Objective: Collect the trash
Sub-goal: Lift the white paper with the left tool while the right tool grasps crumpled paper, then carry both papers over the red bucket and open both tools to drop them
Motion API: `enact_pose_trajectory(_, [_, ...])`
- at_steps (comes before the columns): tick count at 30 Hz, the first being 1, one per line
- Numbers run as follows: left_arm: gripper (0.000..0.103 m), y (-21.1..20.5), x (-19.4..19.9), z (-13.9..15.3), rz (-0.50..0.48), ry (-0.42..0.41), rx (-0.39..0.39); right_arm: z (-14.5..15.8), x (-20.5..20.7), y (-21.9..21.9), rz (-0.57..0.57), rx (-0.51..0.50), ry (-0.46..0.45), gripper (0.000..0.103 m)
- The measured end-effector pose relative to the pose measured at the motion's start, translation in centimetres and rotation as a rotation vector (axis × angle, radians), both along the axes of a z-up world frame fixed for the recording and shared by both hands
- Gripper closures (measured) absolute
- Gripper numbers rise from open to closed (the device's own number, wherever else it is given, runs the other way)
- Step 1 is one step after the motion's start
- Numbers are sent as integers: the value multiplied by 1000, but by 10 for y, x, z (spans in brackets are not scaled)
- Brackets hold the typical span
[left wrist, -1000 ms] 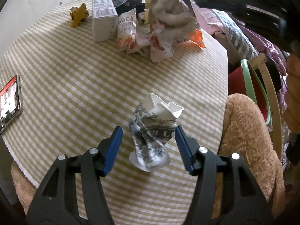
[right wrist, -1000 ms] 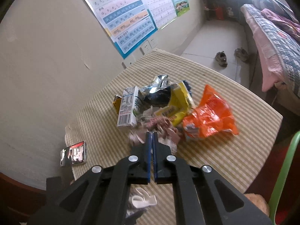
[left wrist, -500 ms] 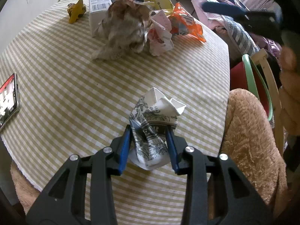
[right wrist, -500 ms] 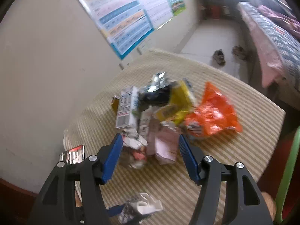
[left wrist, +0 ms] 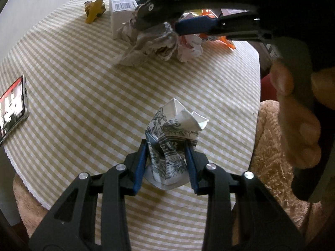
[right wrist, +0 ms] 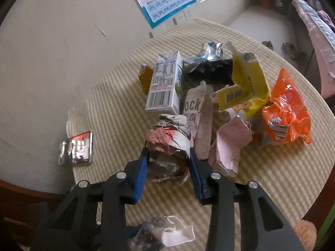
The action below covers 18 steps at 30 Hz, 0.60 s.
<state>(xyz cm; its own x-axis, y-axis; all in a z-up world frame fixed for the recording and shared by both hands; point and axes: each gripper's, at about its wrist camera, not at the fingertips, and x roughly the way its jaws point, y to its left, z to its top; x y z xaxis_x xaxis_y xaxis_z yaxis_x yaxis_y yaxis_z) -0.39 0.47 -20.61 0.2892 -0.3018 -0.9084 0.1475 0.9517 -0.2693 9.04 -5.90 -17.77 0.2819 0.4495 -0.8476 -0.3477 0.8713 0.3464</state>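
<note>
Left gripper (left wrist: 166,163) clamped on crumpled printed carton (left wrist: 173,146) near surface (left wrist: 83,104) edge. Right gripper (right wrist: 168,167) closed around crumpled paper wad (right wrist: 167,146) at pile's front. Milk box (right wrist: 165,83), yellow pack (right wrist: 249,81), orange wrapper (right wrist: 286,113) left uncollected.

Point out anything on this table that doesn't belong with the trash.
The phone stands out: it lies flat near the table's edge with its screen lit, apart from the wrapper heap. It isn't rubbish. The milk carton, orange bag and crumpled papers all look like trash.
</note>
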Motion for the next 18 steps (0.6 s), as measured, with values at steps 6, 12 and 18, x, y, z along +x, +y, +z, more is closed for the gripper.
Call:
enact_pose_trajectory(6, [69,6,1,0,6,-1,-14,37,-22,-38,-72,66,-90,68])
enact_pose_trajectory(12, [69,-1,0,4,-2,-10,22,61,-57,-96,-174,90,-151,67])
enact_pose_trajectory(18, [70,-30,6,25,-41,-55,22,60,-91,-153,-309,77,-164,67])
